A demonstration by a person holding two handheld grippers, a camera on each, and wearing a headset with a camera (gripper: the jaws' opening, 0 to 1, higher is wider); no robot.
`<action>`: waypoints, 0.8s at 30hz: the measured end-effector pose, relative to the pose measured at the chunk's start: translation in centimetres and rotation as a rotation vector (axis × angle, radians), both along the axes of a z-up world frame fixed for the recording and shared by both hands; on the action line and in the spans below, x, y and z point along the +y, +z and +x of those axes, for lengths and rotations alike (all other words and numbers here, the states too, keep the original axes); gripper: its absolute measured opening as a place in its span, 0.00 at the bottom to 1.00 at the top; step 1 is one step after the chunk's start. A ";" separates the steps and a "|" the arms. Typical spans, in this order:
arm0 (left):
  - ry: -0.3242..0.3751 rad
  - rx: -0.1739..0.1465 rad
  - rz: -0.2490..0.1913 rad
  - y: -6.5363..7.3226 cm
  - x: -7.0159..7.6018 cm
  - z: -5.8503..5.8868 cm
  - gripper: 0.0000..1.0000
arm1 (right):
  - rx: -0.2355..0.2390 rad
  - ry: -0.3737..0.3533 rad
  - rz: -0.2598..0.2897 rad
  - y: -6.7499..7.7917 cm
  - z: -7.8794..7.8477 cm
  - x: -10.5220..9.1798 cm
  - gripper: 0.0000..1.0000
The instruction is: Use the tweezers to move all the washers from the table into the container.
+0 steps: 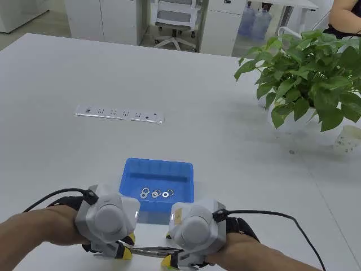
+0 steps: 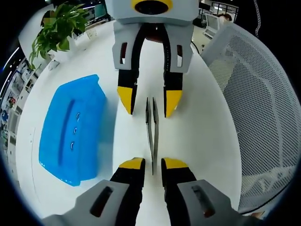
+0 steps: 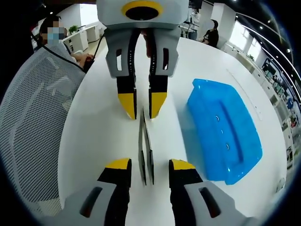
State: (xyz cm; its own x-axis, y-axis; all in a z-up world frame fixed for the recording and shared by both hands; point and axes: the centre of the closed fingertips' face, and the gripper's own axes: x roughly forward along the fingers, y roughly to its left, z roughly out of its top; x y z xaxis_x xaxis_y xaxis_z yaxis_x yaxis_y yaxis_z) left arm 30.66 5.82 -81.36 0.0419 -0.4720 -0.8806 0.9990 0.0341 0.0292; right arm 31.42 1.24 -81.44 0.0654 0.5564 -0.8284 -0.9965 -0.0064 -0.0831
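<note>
My left gripper and right gripper have jaws apart astride the tweezers at the near edge of the worktop. Likely light, springy, slippery: clamp mid-arm.

Opposed gripper views, apparently close, share tweezers

The left forearm and the right forearm come in from the bottom of the head view, angled inward so that the two claws face each other tip to tip, held low and close together. The left claw has its jaws drawn near, with a narrow gap between them (whether they pinch cannot be told). The right claw has its jaws spread clearly wider.
</note>
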 end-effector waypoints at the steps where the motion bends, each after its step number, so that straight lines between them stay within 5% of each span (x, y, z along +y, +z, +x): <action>1: 0.003 0.002 -0.002 0.1 0.1 0.0 0.20 | -0.005 -0.005 0.014 0.2 0.1 0.0 0.35; 12: 0.116 0.017 -0.061 2.0 1.0 -0.4 0.35 | -0.049 -0.093 0.081 2.6 1.2 -1.4 0.51; 24: 0.263 -0.038 -0.205 6.0 2.0 0.5 0.54 | -0.089 -0.242 0.212 6.5 3.1 -4.1 0.64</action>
State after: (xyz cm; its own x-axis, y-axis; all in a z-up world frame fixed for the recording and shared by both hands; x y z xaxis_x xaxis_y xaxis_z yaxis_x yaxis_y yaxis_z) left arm 31.14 7.81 -75.39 0.2169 -0.6080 -0.7638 0.9534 0.3001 0.0319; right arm 34.47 -2.83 -74.99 0.2837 0.6754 -0.6807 -0.9558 0.2560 -0.1443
